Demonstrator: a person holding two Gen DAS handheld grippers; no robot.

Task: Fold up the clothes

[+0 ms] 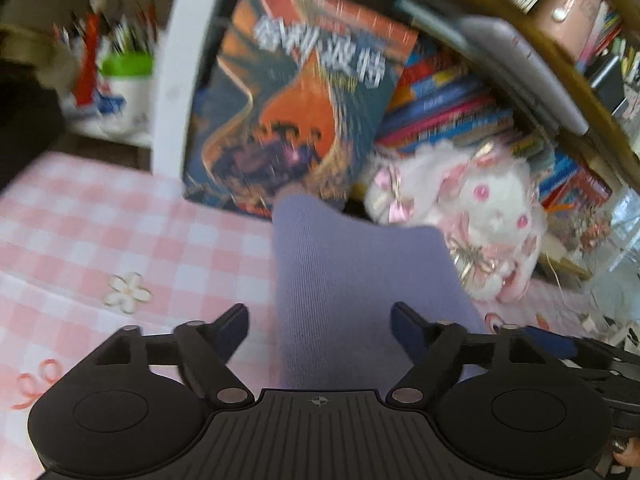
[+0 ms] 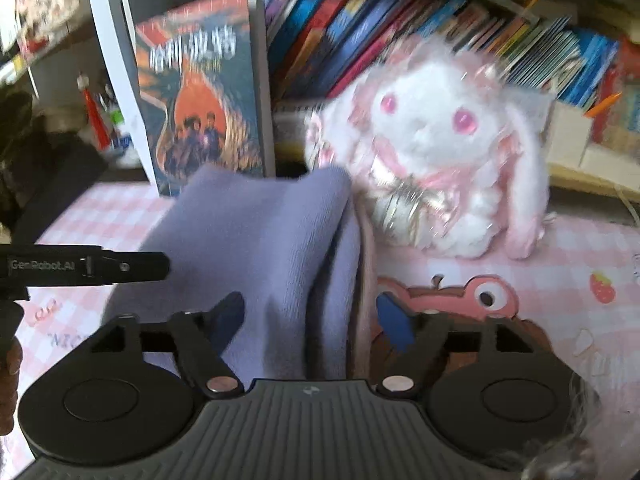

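A lavender ribbed garment (image 1: 352, 288) lies folded in a narrow strip on the pink checked tablecloth (image 1: 100, 232). My left gripper (image 1: 320, 320) is open, its dark blue fingers on either side of the strip's near end, not pinching it. In the right wrist view the same garment (image 2: 256, 240) shows doubled over with a fold along its right edge. My right gripper (image 2: 310, 312) is open around the garment's near part. The left gripper's body (image 2: 84, 266) reaches in from the left. Both views are motion-blurred.
A white and pink plush rabbit (image 2: 436, 152) sits just behind the garment. An upright book (image 1: 296, 96) and rows of books (image 2: 400, 32) stand at the back. A pen cup (image 1: 124, 76) is far left. A frog-patterned mat (image 2: 460, 300) lies to the right.
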